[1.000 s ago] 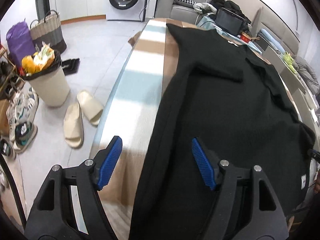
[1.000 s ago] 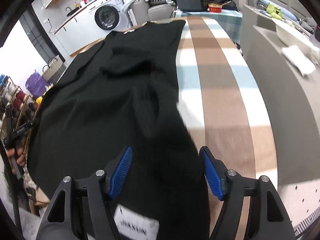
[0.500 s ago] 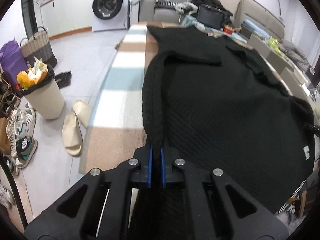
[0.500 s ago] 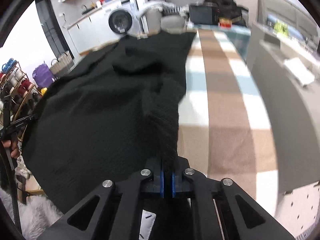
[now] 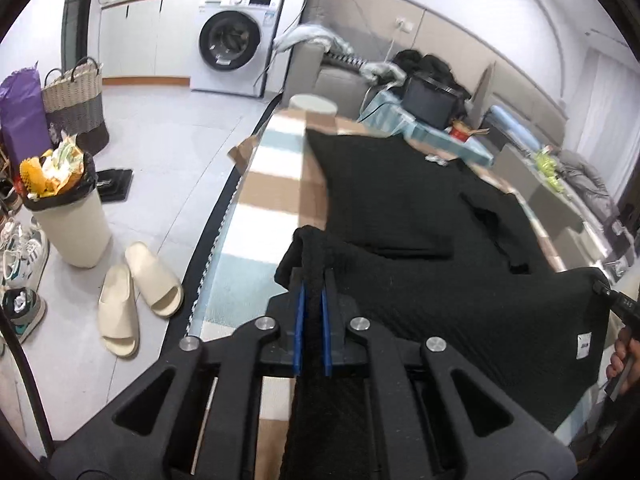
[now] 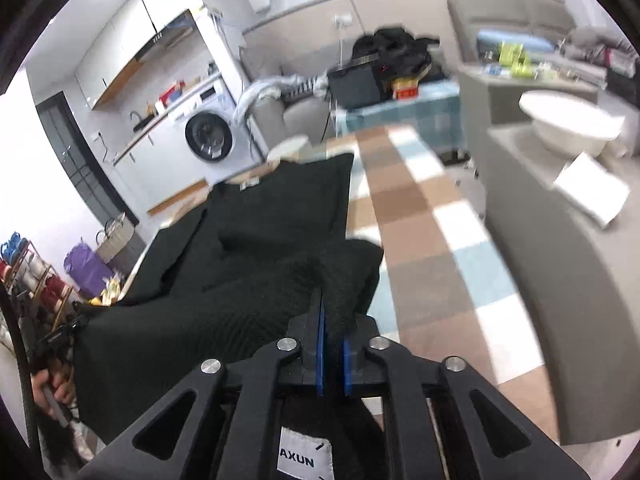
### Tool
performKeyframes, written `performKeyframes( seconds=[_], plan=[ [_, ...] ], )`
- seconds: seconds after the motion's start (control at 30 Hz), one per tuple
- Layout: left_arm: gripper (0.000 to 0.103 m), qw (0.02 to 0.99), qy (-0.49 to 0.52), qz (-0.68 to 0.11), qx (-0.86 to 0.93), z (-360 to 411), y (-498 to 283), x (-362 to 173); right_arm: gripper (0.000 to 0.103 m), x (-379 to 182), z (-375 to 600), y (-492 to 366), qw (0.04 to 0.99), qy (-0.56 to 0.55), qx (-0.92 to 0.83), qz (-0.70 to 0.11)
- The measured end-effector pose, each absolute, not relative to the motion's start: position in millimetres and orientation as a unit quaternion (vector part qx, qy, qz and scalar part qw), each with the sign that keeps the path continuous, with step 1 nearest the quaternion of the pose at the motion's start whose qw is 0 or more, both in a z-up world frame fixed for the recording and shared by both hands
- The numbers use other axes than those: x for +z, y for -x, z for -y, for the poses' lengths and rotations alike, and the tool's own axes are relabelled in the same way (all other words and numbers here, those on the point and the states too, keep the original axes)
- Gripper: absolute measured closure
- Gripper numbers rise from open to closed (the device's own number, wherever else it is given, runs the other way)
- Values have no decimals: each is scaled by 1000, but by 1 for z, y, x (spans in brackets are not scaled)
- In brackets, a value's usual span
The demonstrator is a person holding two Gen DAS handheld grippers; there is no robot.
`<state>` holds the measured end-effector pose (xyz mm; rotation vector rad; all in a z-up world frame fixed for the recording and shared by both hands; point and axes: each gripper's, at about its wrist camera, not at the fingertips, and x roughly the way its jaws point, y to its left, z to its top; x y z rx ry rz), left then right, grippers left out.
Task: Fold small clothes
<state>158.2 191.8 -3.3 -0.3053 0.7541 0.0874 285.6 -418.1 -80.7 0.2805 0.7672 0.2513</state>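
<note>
A black knit garment (image 5: 420,216) lies spread on a table with a brown, white and blue striped cloth (image 5: 276,184). My left gripper (image 5: 311,280) is shut on the garment's near left corner and holds it lifted above the table. My right gripper (image 6: 331,312) is shut on the near right corner of the same garment (image 6: 256,248), also lifted. The near edge hangs stretched between the two grippers. A white label (image 6: 306,460) shows on the cloth under the right gripper.
On the floor at the left stand a full cream bin (image 5: 64,208), cream slippers (image 5: 136,300) and a woven basket (image 5: 74,104). A washing machine (image 5: 232,44) is at the back. A grey sofa (image 6: 552,272) runs along the table's right side.
Both grippers were open over the near edge, then closed on its two corners. They have since lifted the corners up and forward over the table.
</note>
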Motion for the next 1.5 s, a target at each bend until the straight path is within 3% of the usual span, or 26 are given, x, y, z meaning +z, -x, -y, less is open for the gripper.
performKeyframes(
  seconds=[0.03, 0.1, 0.17, 0.23, 0.4, 0.47, 0.53, 0.57, 0.6, 0.63, 0.97, 1.13, 1.23, 1.3, 1.33, 1.37, 1.4, 1.47, 1.5],
  plan=[
    [89, 911, 150, -382, 49, -192, -161, -9, 86, -86, 422, -290, 903, -137, 122, -388],
    [77, 899, 145, -409, 52, -191, -161, -22, 56, -95, 429, -288, 894, -139, 131, -405],
    [60, 895, 141, -420, 52, -190, -153, -29, 46, -102, 437, -281, 890, -135, 137, -413],
    [47, 893, 140, -424, 50, -188, -143, -35, 45, -107, 445, -274, 888, -123, 135, -422],
    [47, 886, 131, -443, 42, -181, -125, -49, 44, -123, 446, -273, 880, -77, 141, -447],
    [53, 887, 122, -444, 32, -173, -123, -52, 45, -128, 441, -271, 878, -66, 165, -445],
    [95, 890, 107, -444, 19, -164, -121, -54, 54, -129, 431, -268, 878, -51, 188, -437],
    [98, 891, 100, -443, 15, -161, -121, -53, 77, -129, 424, -267, 879, -37, 201, -431],
    [98, 894, 93, -439, 14, -159, -121, -51, 96, -128, 417, -265, 880, -21, 206, -427],
    [99, 899, 84, -429, 16, -155, -118, -46, 98, -127, 412, -262, 882, -6, 206, -424],
    [99, 937, 102, -334, 19, -172, -141, 20, 98, -53, 415, -255, 936, -57, 190, -290],
    [99, 939, 123, -320, 35, -183, -200, 34, 98, -51, 396, -305, 946, -79, 128, -286],
    [98, 926, 131, -351, 48, -191, -234, 18, 87, -78, 384, -346, 926, -61, 110, -357],
    [94, 909, 147, -386, 57, -199, -247, -1, 69, -93, 390, -357, 911, -59, 94, -398],
    [85, 899, 152, -406, 58, -203, -247, -11, 62, -98, 398, -355, 906, -77, 89, -407],
    [78, 897, 155, -410, 59, -204, -244, -16, 43, -101, 404, -351, 905, -88, 91, -405],
    [58, 897, 158, -409, 61, -207, -241, -21, 30, -104, 411, -347, 906, -95, 92, -402],
    [35, 897, 165, -405, 66, -210, -239, -28, 27, -108, 420, -345, 904, -110, 102, -400],
    [35, 895, 169, -407, 62, -211, -241, -31, 27, -111, 422, -348, 898, -121, 113, -407]
  ],
)
